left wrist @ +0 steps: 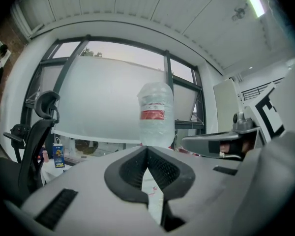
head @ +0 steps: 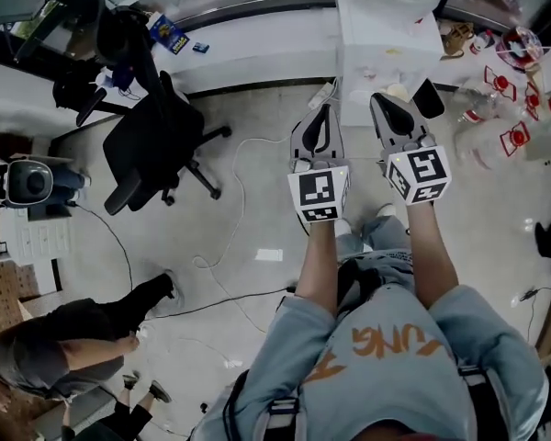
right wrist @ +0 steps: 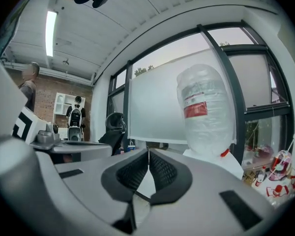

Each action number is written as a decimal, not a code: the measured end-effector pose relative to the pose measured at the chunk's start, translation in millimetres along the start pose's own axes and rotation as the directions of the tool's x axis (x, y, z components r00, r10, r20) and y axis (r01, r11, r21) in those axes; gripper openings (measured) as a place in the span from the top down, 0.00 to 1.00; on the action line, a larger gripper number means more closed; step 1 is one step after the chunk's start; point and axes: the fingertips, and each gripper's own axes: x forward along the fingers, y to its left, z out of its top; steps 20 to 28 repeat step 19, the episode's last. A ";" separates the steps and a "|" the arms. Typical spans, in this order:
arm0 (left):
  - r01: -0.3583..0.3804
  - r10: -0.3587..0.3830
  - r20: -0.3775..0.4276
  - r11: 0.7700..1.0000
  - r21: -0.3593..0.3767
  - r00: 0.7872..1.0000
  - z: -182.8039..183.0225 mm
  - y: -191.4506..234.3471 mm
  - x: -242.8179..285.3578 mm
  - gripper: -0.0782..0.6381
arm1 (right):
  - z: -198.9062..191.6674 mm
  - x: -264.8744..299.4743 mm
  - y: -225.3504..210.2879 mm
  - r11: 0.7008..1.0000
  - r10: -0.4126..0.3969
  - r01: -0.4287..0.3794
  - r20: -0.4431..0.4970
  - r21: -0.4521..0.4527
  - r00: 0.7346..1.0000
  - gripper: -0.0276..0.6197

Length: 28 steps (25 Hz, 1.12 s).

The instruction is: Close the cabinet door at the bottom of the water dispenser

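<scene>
Ahead of left fingers (left wrist: pixel 130 171) and right fingers (right wrist: pixel 164 173), both shut | water dispenser (head: pixel 386 62), apart

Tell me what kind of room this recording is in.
Probably an office or lab workspace: a black swivel chair, a white water dispenser topped by a big bottle, and a wall of windows.

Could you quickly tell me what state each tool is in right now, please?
Left tool: closed, holding nothing.
Right tool: closed, holding nothing.
</scene>
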 end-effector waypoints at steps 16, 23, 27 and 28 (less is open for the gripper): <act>0.043 -0.045 0.076 0.999 0.025 0.996 41.5 -4.5 3.2 0.88 | 38.8 -6.6 6.3 0.997 0.002 0.003 0.068 -0.072 0.998 0.91; 0.054 -0.056 0.068 0.998 0.029 0.996 37.7 -8.4 2.4 0.88 | 36.7 -8.4 8.3 0.997 0.005 0.000 0.067 -0.080 0.998 0.91; 0.054 -0.056 0.068 0.998 0.029 0.996 37.7 -8.4 2.4 0.88 | 36.7 -8.4 8.3 0.997 0.005 0.000 0.067 -0.080 0.998 0.91; 0.054 -0.056 0.068 0.998 0.029 0.996 37.7 -8.4 2.4 0.88 | 36.7 -8.4 8.3 0.997 0.005 0.000 0.067 -0.080 0.998 0.91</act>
